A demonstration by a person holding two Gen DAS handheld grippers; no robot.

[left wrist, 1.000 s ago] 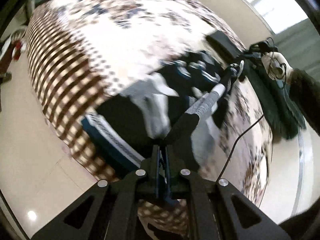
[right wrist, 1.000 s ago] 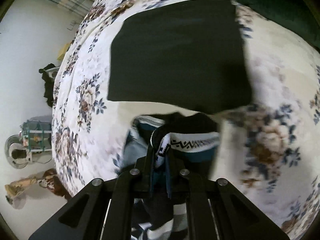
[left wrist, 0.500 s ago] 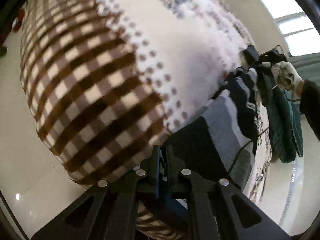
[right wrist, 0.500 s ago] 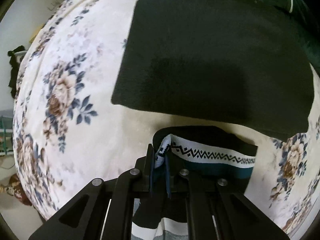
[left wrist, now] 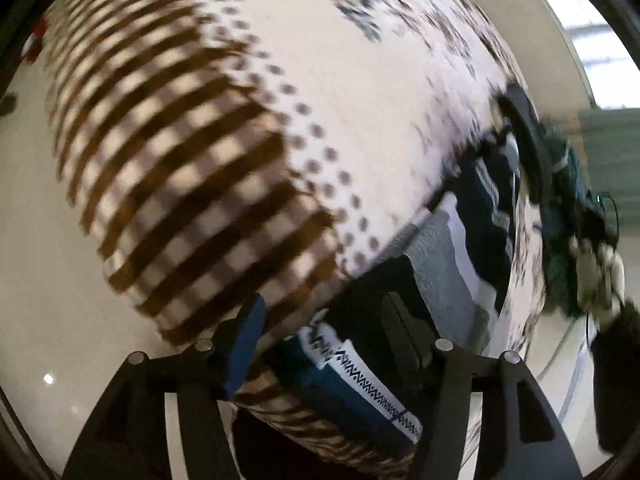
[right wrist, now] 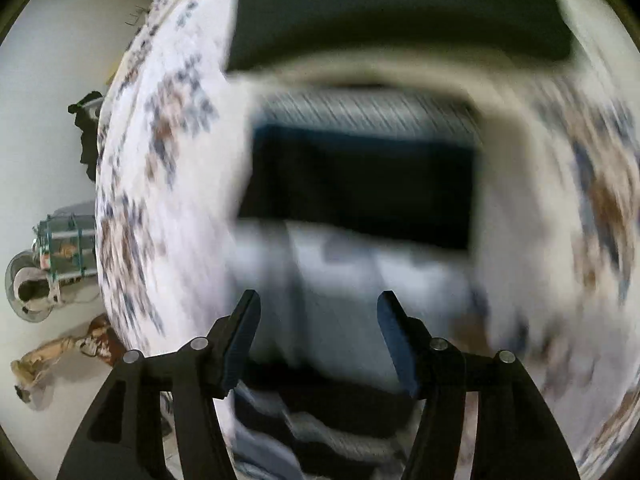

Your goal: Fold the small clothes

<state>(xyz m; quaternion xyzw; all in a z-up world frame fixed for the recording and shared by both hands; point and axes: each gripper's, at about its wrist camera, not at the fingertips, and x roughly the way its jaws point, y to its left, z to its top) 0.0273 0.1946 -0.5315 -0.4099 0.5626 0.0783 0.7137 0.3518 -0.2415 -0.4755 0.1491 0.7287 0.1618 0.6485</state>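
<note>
Both your grippers, left gripper (left wrist: 320,332) and right gripper (right wrist: 316,320), are opening, pads clear, laying the striped garment (right wrist: 360,184) flat on the bed (left wrist: 360,100).

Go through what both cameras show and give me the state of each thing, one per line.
left gripper: jaws opening, patterned hem lying between them, not pinched.
right gripper: jaws opening, nothing pinched.
striped garment: folded over, lying flat on the bed.
black cloth: spread flat beyond the garment.
bedspread: draped over the bed.
</note>
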